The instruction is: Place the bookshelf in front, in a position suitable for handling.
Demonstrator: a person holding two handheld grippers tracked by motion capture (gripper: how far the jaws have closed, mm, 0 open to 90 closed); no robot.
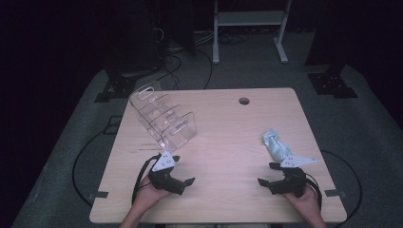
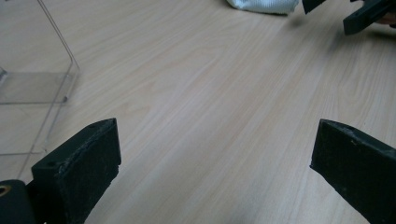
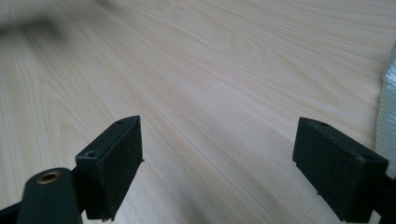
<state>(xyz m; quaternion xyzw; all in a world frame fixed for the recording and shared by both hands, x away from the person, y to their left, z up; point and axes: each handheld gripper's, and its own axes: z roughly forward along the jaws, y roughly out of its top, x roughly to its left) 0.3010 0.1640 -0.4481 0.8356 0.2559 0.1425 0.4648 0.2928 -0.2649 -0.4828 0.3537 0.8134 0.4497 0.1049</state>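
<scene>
A clear acrylic organizer (image 1: 161, 116) with several compartments stands on the back left of the wooden table (image 1: 228, 123). A crumpled light blue cloth (image 1: 277, 146) lies near the right edge. My left gripper (image 1: 184, 171) rests low in front of the organizer, jaws open, nothing between them. My right gripper (image 1: 266, 173) sits just in front of the cloth, also open and holding nothing. In the left gripper view the left gripper (image 2: 212, 154) spans bare wood, with the organizer (image 2: 37, 70) at left and the cloth (image 2: 264, 5) far off. In the right gripper view the right gripper (image 3: 217, 154) has the cloth (image 3: 387, 107) beside its right jaw.
A round cable hole (image 1: 244, 100) sits near the table's back edge. Bare wood lies between the two grippers. Beyond the table are a white metal stand (image 1: 249, 28), dark equipment bases and cables on grey carpet. The other gripper (image 2: 359, 11) shows far off in the left gripper view.
</scene>
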